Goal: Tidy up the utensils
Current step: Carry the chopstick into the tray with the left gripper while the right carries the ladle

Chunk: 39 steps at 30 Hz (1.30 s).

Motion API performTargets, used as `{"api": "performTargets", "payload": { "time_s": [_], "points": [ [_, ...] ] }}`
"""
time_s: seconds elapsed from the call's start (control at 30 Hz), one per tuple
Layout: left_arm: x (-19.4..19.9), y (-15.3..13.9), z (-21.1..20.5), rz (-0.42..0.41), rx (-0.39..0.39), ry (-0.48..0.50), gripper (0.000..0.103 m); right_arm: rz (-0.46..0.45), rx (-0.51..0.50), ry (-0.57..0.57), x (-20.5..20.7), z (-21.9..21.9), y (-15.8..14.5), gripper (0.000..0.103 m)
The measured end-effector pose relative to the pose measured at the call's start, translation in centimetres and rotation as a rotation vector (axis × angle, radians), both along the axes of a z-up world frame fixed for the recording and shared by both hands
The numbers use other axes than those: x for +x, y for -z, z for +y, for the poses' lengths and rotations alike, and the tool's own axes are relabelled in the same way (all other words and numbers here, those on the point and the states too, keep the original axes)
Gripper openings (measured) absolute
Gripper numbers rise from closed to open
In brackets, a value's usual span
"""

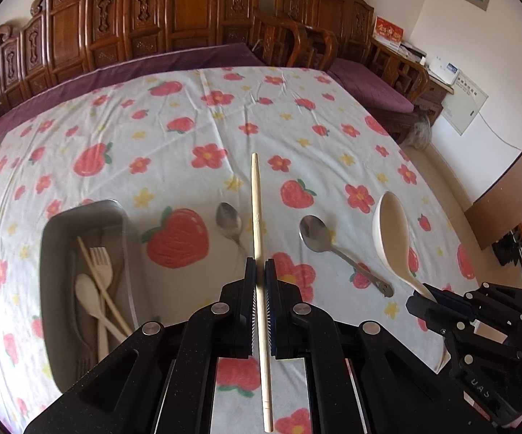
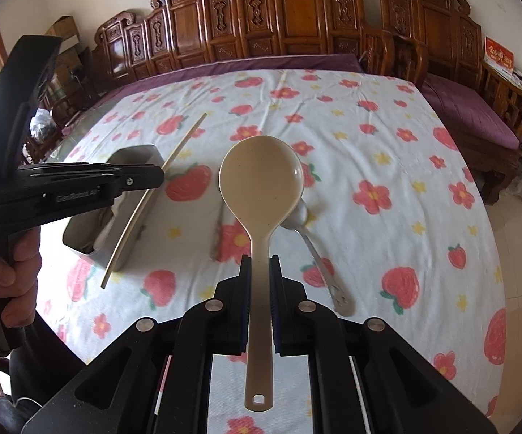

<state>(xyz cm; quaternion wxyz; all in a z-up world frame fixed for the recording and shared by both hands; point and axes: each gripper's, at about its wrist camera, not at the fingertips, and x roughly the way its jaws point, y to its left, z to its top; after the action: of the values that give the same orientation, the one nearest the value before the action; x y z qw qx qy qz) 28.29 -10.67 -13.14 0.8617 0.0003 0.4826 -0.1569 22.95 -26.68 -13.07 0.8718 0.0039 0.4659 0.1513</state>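
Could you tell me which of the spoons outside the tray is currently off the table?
The large cream spoon, clamped in the right gripper; both metal spoons lie on the cloth.

"GenRobot.AI" reads in pale letters along the side of the left gripper in the right wrist view, while the gold characters on the red card by the wall stay too blurred to read.

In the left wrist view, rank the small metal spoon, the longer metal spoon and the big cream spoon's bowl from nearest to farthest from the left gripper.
1. Small metal spoon, just left of the left gripper.
2. Longer metal spoon, to the right.
3. Cream spoon, farthest right, held by the right gripper.
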Motion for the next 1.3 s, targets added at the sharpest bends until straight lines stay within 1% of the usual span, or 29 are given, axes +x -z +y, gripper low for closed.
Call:
{"api": "performTargets", "payload": {
  "time_s": [0.17,0.33,0.5,0.83,1.03,1.2,1.3],
  "points": [
    [-0.8,-1.3,2.8,-0.025,-0.011,-0.026,0.004,-0.017,0.011,-0.034,0.2,2.4,-1.1,0.011],
    [-1.5,-1.8,5.6,-0.039,-0.009,-0.051,0.004,-0.031,0.018,-0.067,0.3,4.9,-1.9,0.011],
    [-1.5,-1.8,9.0,-0.051,-0.007,-0.091,0.004,-0.038,0.020,-0.097,0.7,7.3,-2.3,0.011],
    [0.2,-0.9,15.4,-0.049,0.000,-0.178,0.004,-0.028,0.001,-0.137,1.5,11.0,-2.2,0.011],
    [1.2,0.2,16.8,-0.050,0.016,-0.192,0.004,-0.015,-0.019,-0.150,1.8,12.3,-1.7,0.011],
    [2.1,2.1,17.2,-0.039,0.037,-0.191,0.004,-0.004,-0.036,-0.159,2.1,12.8,-1.3,0.011],
    [2.4,2.9,17.2,-0.033,0.026,-0.189,0.004,0.000,-0.039,-0.159,2.2,12.9,-1.1,0.011]
  ]
}}
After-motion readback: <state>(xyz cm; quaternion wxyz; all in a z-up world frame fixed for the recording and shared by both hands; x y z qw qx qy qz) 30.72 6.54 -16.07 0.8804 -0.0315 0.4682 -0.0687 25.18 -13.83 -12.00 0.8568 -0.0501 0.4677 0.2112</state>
